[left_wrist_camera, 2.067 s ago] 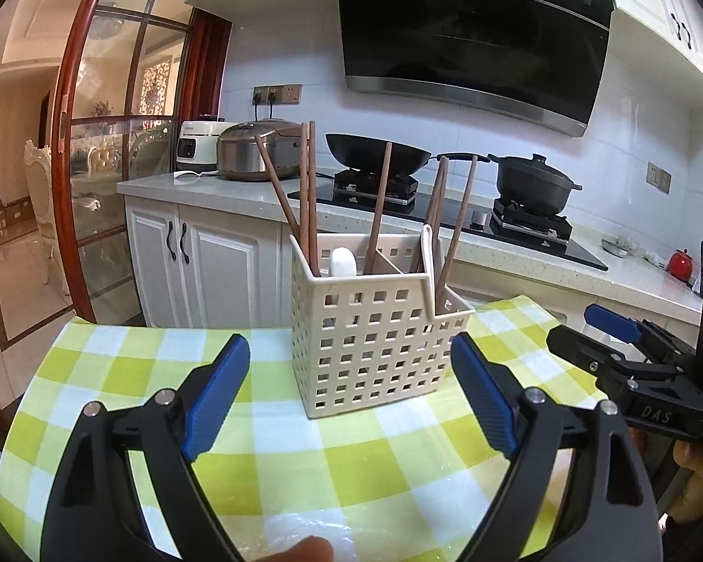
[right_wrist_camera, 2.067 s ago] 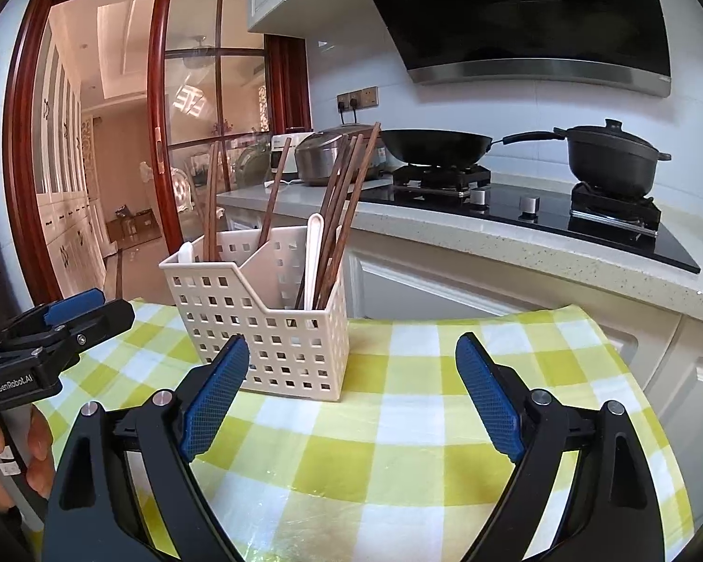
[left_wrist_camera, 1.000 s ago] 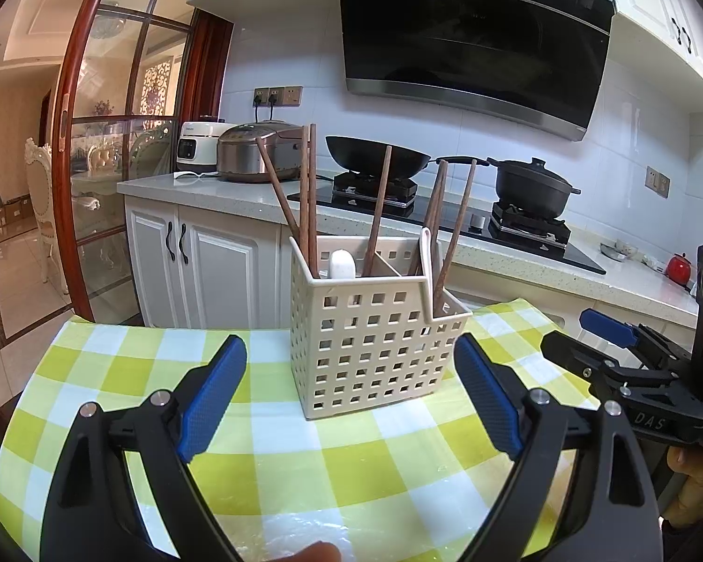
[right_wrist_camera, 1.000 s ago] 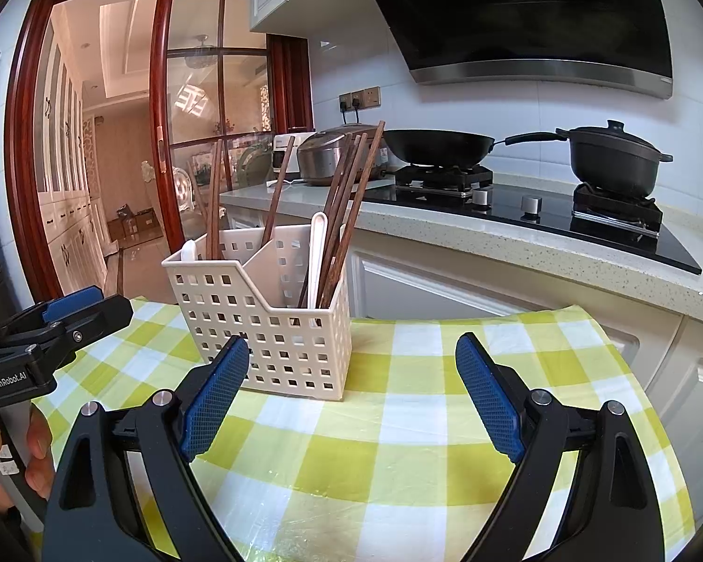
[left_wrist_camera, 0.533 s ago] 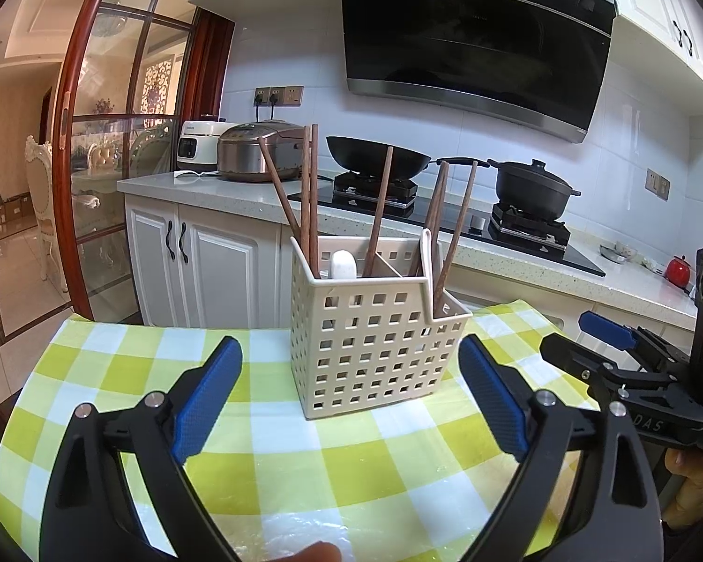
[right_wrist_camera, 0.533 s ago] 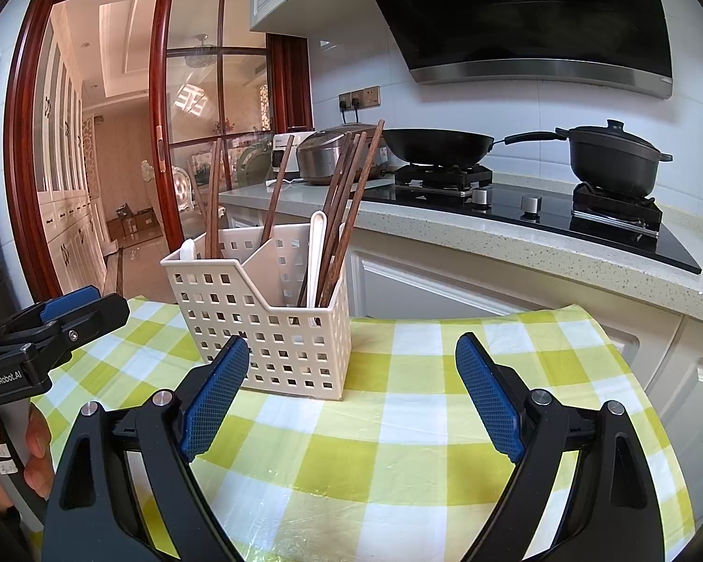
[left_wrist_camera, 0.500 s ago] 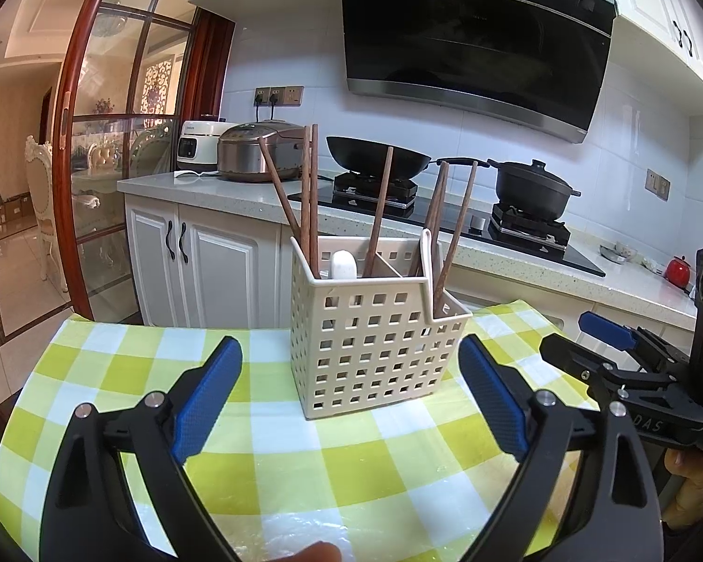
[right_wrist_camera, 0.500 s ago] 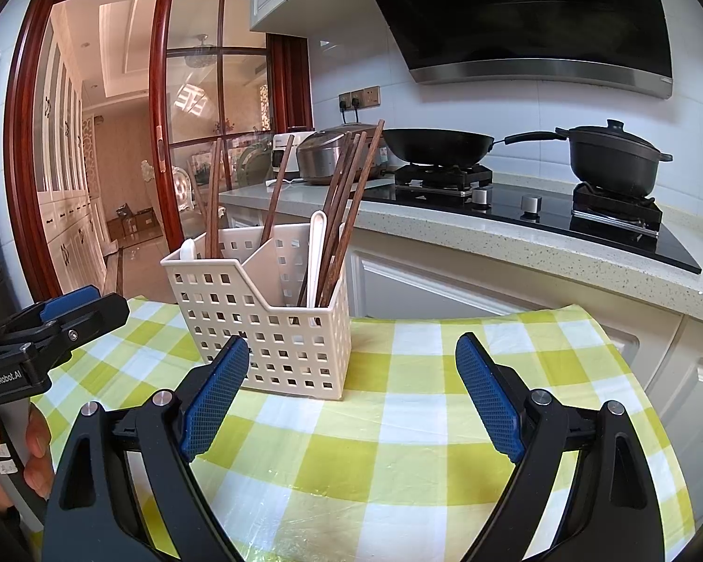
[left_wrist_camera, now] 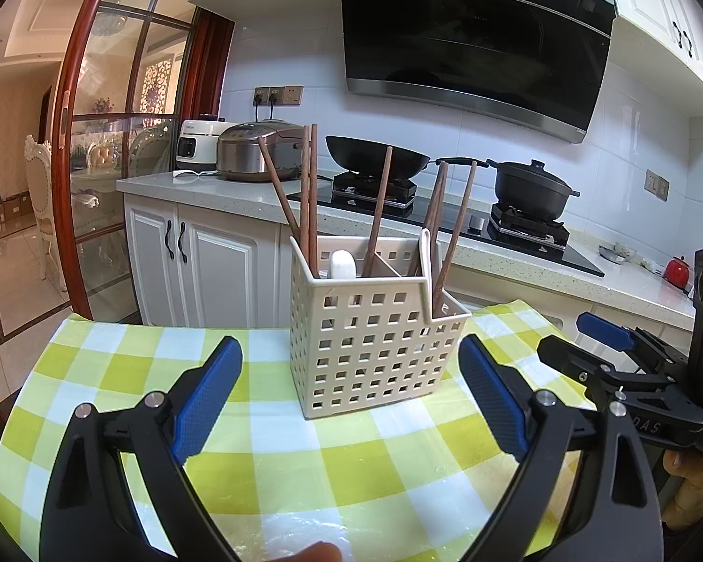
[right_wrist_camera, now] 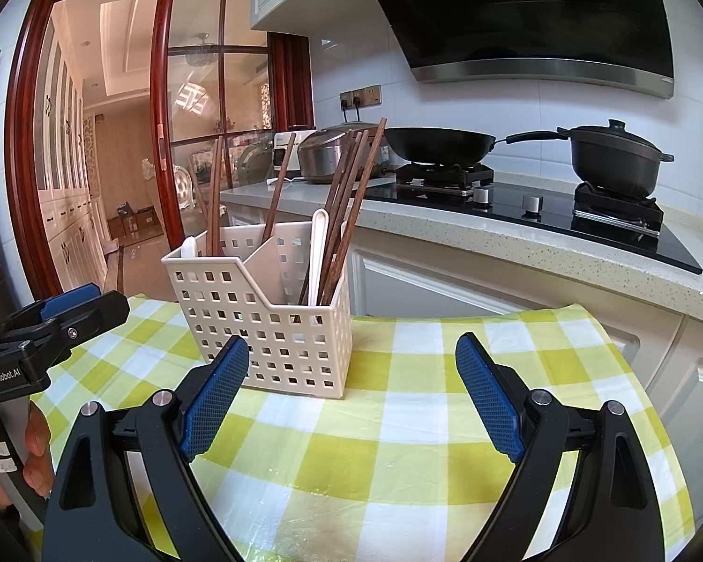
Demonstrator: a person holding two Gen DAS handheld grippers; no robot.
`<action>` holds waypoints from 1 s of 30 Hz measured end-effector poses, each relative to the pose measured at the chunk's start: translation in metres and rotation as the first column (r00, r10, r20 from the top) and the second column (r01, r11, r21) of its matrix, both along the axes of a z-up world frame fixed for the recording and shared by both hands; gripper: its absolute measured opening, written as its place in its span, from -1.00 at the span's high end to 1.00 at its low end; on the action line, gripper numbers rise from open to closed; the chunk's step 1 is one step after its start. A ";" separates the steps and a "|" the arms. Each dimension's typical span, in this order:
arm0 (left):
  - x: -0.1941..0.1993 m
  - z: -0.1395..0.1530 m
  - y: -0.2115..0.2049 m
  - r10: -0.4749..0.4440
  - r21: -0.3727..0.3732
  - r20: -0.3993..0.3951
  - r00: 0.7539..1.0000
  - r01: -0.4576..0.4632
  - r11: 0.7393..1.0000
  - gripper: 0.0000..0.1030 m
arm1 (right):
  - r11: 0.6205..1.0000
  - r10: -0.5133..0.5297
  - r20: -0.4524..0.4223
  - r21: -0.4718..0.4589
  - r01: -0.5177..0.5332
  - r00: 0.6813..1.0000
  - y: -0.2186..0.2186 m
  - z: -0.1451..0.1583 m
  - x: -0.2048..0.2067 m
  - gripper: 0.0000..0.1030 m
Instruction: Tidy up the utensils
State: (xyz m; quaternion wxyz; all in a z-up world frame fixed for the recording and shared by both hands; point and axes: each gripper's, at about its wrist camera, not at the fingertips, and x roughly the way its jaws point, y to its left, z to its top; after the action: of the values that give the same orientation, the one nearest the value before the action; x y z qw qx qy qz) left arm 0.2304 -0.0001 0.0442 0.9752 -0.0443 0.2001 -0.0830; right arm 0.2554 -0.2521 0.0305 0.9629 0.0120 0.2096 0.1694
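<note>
A cream holed basket (left_wrist_camera: 375,346) stands on the checked tablecloth (left_wrist_camera: 117,365), brown chopsticks (right_wrist_camera: 347,206) and white spoons leaning inside. Left gripper (left_wrist_camera: 351,403) and right gripper (right_wrist_camera: 351,393) hover spread, empty.

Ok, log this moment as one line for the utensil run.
left hand-held gripper: open, empty | right hand-held gripper: open, empty | basket: upright on checked cloth, holds chopsticks and white spoons

Black wok (left_wrist_camera: 375,157) and lidded pot (left_wrist_camera: 532,185) on stove; rice cooker (left_wrist_camera: 258,152) beside
</note>
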 end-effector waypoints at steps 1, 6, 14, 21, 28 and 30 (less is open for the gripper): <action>0.000 0.000 0.000 -0.001 0.000 0.000 1.000 0.001 1.000 -0.76 | 1.000 0.000 0.000 0.000 0.000 1.000 0.000 0.001 0.000 -0.63; 0.000 0.000 0.000 0.001 0.000 0.000 1.000 -0.001 1.000 -0.76 | 1.000 0.001 0.001 -0.002 -0.001 1.000 0.000 0.000 0.000 -0.63; 0.000 0.000 0.000 0.001 0.000 0.000 1.000 -0.001 1.000 -0.76 | 1.000 0.001 0.000 -0.001 -0.001 1.000 0.000 0.000 0.000 -0.63; 0.000 0.000 0.000 0.001 -0.001 0.000 1.000 -0.001 1.000 -0.78 | 1.000 0.001 0.000 -0.002 -0.001 1.000 0.001 -0.001 0.000 -0.63; 0.001 0.000 -0.002 -0.003 -0.005 -0.003 1.000 0.003 1.000 -0.79 | 1.000 0.004 -0.001 -0.004 -0.004 1.000 0.002 -0.002 0.000 -0.63; 0.002 0.000 -0.003 -0.004 -0.005 -0.004 1.000 0.004 1.000 -0.81 | 1.000 0.004 -0.002 -0.004 -0.004 1.000 0.002 -0.002 -0.001 -0.63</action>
State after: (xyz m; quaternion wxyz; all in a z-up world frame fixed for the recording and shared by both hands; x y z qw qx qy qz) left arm 0.2320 -0.0029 0.0439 0.9745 -0.0462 0.2021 -0.0854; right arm 0.2545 -0.2505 0.0281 0.9624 0.0097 0.2109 0.1710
